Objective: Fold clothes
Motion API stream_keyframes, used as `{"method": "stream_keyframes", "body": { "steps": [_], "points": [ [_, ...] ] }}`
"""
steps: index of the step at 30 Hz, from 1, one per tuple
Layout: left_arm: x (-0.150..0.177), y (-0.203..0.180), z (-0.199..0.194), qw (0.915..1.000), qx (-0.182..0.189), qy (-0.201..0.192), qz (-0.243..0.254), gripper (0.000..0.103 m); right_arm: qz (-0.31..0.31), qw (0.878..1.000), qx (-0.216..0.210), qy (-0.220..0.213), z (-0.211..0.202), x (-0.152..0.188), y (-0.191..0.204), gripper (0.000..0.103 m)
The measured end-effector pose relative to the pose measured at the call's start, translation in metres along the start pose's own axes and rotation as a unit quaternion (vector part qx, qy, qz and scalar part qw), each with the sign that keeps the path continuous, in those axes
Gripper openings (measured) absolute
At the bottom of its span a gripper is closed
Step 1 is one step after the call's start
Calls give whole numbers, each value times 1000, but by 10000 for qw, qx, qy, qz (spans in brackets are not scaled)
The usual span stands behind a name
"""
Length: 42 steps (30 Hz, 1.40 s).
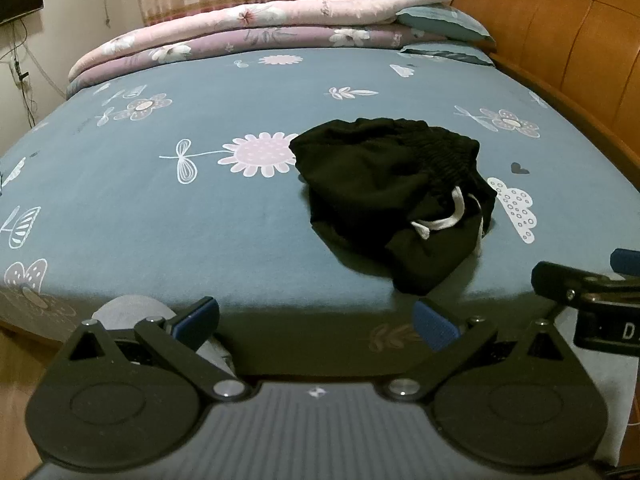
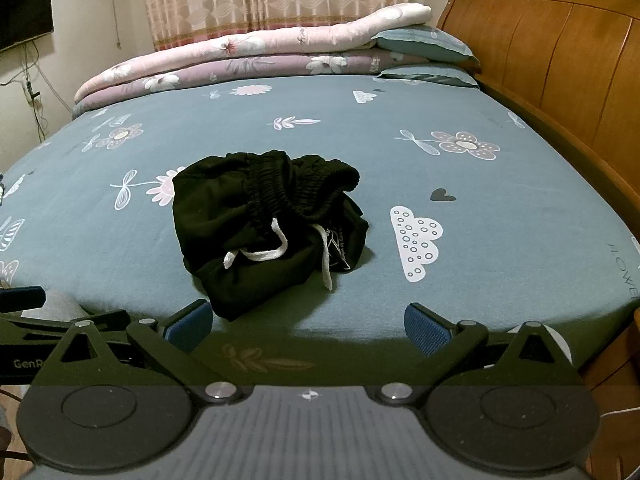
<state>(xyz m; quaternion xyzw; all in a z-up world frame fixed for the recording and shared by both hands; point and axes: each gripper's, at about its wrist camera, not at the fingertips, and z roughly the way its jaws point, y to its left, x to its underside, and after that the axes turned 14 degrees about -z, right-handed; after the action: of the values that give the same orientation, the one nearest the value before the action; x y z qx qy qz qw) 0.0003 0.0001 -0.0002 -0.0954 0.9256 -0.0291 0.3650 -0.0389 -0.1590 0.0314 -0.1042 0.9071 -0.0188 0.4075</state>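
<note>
I hold both the left gripper (image 1: 316, 326) and right gripper (image 2: 308, 326) spread, empty; black drawstring shorts (image 2: 264, 228), frame centre, lie bunched: pinching may catch several layers.

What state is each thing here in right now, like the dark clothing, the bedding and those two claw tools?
Black shorts: crumpled in a heap on the bed, unfolded.
White drawstring: untied, trailing loose over the shorts.
Left gripper: open, empty, near the bed's edge.
Right gripper: open, empty, short of the shorts.
Bedsheet: spread flat.
Floral quilts: folded, stacked at the far side.
Pillows: stacked by the headboard.
</note>
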Motion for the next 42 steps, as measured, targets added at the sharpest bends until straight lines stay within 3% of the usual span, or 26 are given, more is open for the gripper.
{"method": "stream_keyframes", "body": {
  "steps": [42],
  "points": [
    [-4,0,1,9999,83,-65,-49,102,115,9999,51,-119,-3,0,-5,103]
  ]
}}
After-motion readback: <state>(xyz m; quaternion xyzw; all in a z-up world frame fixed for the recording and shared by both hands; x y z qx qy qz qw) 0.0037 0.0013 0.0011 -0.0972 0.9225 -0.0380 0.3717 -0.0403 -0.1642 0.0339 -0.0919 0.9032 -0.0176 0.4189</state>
